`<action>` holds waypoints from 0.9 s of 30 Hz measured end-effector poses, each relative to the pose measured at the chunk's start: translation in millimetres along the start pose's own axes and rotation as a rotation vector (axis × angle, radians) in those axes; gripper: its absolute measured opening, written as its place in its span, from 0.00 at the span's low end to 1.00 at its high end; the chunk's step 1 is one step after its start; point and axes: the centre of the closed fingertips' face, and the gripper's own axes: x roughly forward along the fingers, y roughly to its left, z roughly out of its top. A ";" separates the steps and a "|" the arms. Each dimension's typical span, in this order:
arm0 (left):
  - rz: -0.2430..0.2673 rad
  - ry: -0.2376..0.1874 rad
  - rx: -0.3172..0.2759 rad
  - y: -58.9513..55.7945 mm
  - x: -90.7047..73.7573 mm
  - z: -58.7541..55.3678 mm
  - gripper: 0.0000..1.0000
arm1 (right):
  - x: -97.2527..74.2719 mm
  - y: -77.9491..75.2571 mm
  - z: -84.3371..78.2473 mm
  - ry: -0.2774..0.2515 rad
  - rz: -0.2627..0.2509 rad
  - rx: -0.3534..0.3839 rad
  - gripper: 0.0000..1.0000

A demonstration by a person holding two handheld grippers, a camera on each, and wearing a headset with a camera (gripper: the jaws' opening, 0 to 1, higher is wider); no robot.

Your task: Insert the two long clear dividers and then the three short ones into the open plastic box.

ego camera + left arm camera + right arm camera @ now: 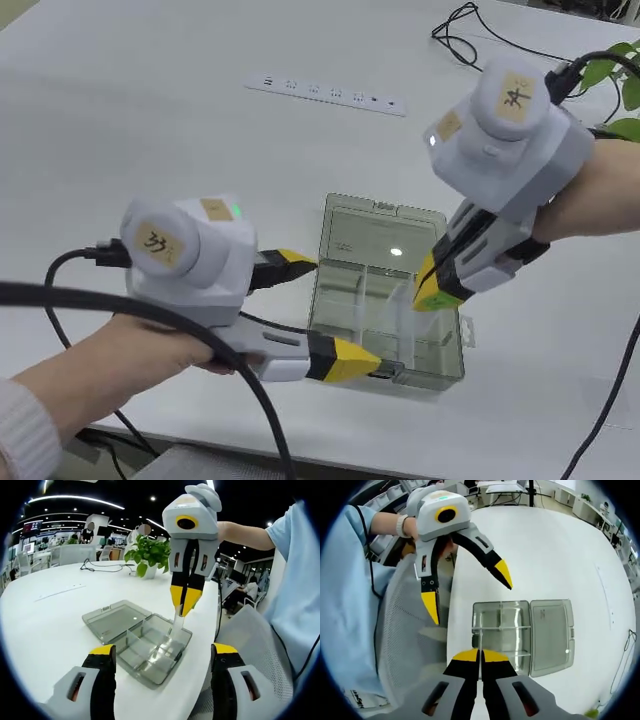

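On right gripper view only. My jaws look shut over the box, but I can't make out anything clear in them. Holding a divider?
Observer: Yes. The left gripper view shows a clear divider pinched in the right gripper. It hangs below the tips, with its lower end inside the open plastic box.
Operator: And the left gripper, how close is it to the box?
Observer: The head view puts the left gripper low at the box's near left corner. Its jaws are open, one tip beside the left wall and the other at the front wall. Whether it touches, I cannot tell.
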 end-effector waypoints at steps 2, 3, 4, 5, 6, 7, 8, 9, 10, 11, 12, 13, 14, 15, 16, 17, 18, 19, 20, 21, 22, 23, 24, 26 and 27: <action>0.009 0.008 0.000 2.8 -1.8 -2.2 0.84 | -0.2 -4.2 -1.1 -0.001 -0.014 0.008 0.02; 0.014 0.015 0.002 4.1 -2.8 -3.7 0.85 | -0.9 -8.4 -1.2 -0.004 -0.029 0.018 0.02; 0.019 0.020 0.004 5.2 -3.3 -4.6 0.86 | -1.1 -8.8 -1.3 -0.005 -0.032 0.020 0.02; 0.024 0.032 0.006 6.7 -4.2 -7.0 0.88 | -1.9 -11.0 -0.7 -0.012 -0.042 0.021 0.02; 0.028 0.041 0.006 7.9 -4.7 -8.5 0.89 | -2.0 -12.7 -0.8 -0.013 -0.047 0.025 0.02; 0.033 0.046 0.012 9.0 -5.1 -9.7 0.91 | -2.5 -16.4 -0.6 -0.019 -0.062 0.027 0.02; 0.034 0.049 0.017 9.7 -5.5 -10.3 0.92 | -2.7 -17.4 -0.3 -0.022 -0.070 0.028 0.02; 0.035 0.055 0.018 9.9 -6.0 -11.4 0.92 | -2.8 -18.8 -0.4 -0.025 -0.074 0.030 0.02; 0.043 0.058 0.020 11.2 -6.4 -12.1 0.94 | -2.9 -21.5 0.1 -0.033 -0.090 0.037 0.02; 0.046 0.059 0.023 12.0 -6.7 -12.3 0.97 | -2.8 -22.4 0.1 -0.037 -0.094 0.043 0.02; 0.064 0.065 0.026 15.2 -7.4 -13.7 0.99 | -1.9 -22.5 0.8 -0.047 -0.093 0.058 0.02; 0.076 0.072 0.027 17.2 -7.9 -15.1 1.00 | -1.2 -22.6 0.8 -0.050 -0.093 0.068 0.02; 0.072 0.074 0.026 16.7 -7.8 -16.2 1.00 | -0.1 -24.1 -0.1 -0.054 -0.095 0.064 0.02; 0.075 0.076 0.026 17.0 -8.1 -17.0 1.00 | 1.0 -25.3 -1.3 -0.055 -0.095 0.063 0.02; 0.071 0.080 0.022 16.1 -8.2 -18.3 1.00 | 3.0 -25.0 -2.4 -0.054 -0.094 0.069 0.02; 0.069 0.082 0.020 15.5 -8.2 -19.2 1.00 | 4.0 -24.6 -2.9 -0.054 -0.095 0.068 0.02; 0.071 0.085 0.022 15.5 -8.3 -20.0 1.00 | 5.4 -23.9 -3.3 -0.054 -0.094 0.071 0.02; 0.072 0.085 0.022 15.6 -8.3 -20.1 1.00 | 6.0 -23.7 -3.5 -0.055 -0.095 0.070 0.02; 0.071 0.085 0.020 15.6 -8.3 -20.4 1.00 | 6.5 -23.8 -3.0 -0.057 -0.093 0.069 0.02; 0.071 0.086 0.016 15.9 -8.2 -21.0 1.00 | 7.8 -25.2 -3.0 -0.059 -0.095 0.073 0.02; 0.071 0.086 0.016 16.0 -8.2 -21.2 1.00 | 8.6 -25.9 -3.1 -0.060 -0.093 0.074 0.02; 0.068 0.087 0.015 15.8 -7.9 -21.8 1.00 | 9.9 -26.9 -3.1 -0.061 -0.094 0.075 0.02; 0.066 0.089 0.014 15.4 -7.9 -22.4 1.00 | 10.7 -27.5 -3.2 -0.061 -0.094 0.081 0.02; 0.066 0.088 0.010 15.2 -7.6 -22.9 0.99 | 15.5 -30.5 -5.1 -0.059 -0.091 0.083 0.02; 0.065 0.088 0.009 15.1 -7.6 -23.2 0.99 | 17.7 -31.8 -6.4 -0.056 -0.088 0.086 0.02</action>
